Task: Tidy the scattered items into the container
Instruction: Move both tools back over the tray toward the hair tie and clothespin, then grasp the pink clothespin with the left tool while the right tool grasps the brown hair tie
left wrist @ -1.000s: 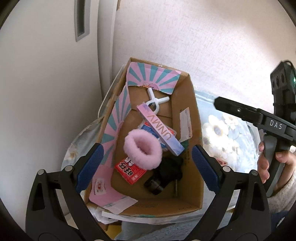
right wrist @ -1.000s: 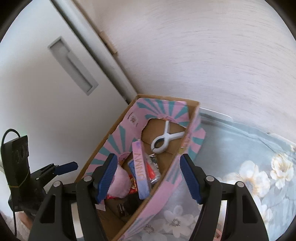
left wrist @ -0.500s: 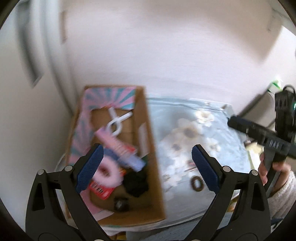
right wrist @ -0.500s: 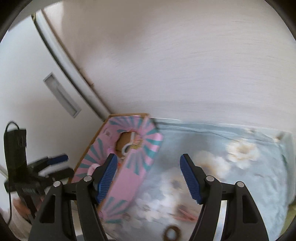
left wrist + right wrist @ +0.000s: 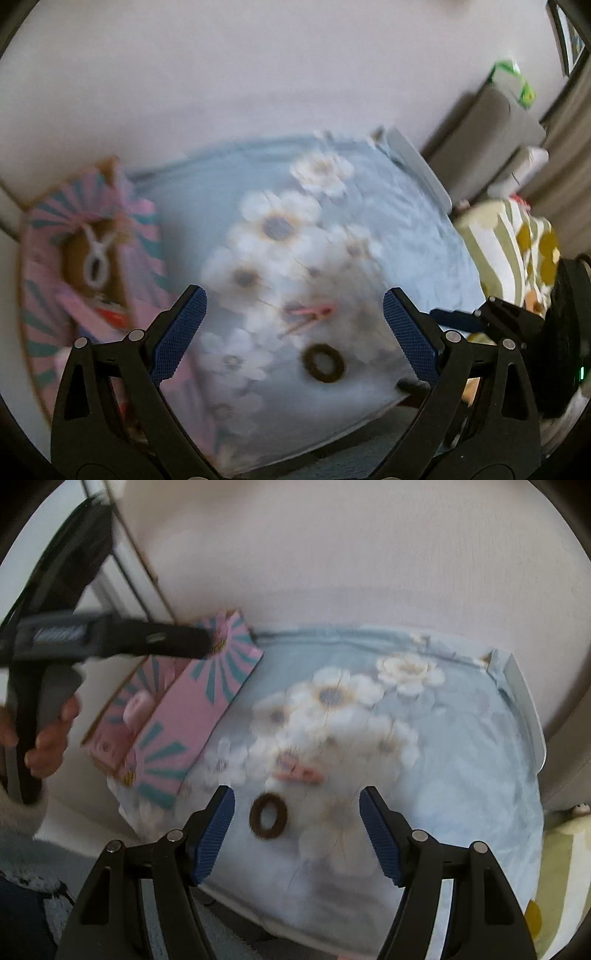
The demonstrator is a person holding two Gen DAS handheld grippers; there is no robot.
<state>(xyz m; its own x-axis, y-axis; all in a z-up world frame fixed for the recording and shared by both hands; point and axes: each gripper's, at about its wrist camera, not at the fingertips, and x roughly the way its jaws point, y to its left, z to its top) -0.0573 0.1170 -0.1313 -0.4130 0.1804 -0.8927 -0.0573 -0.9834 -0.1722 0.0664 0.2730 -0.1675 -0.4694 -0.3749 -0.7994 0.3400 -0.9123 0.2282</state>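
A cardboard box point(image 5: 144, 221) with pink and teal flaps stands at the table's left; it also shows in the right wrist view point(image 5: 192, 716). A white clip point(image 5: 96, 258) and other items lie inside. A brown hair tie point(image 5: 324, 362) and a pink clip point(image 5: 310, 313) lie on the floral blue cloth point(image 5: 406, 236). In the right wrist view the hair tie point(image 5: 269, 816) and pink clip point(image 5: 301, 774) lie just ahead of my fingers. My left gripper point(image 5: 293, 332) is open and empty above the cloth. My right gripper point(image 5: 297, 834) is open and empty over the hair tie.
A plain wall runs behind the table. A white door point(image 5: 110, 565) stands beside the box. A striped green and yellow cushion point(image 5: 517, 251) lies right of the table. The frames are motion-blurred.
Both grippers have swung right, away from over the box to over the cloth. The hair tie and pink clip have come into view. Both stay open.
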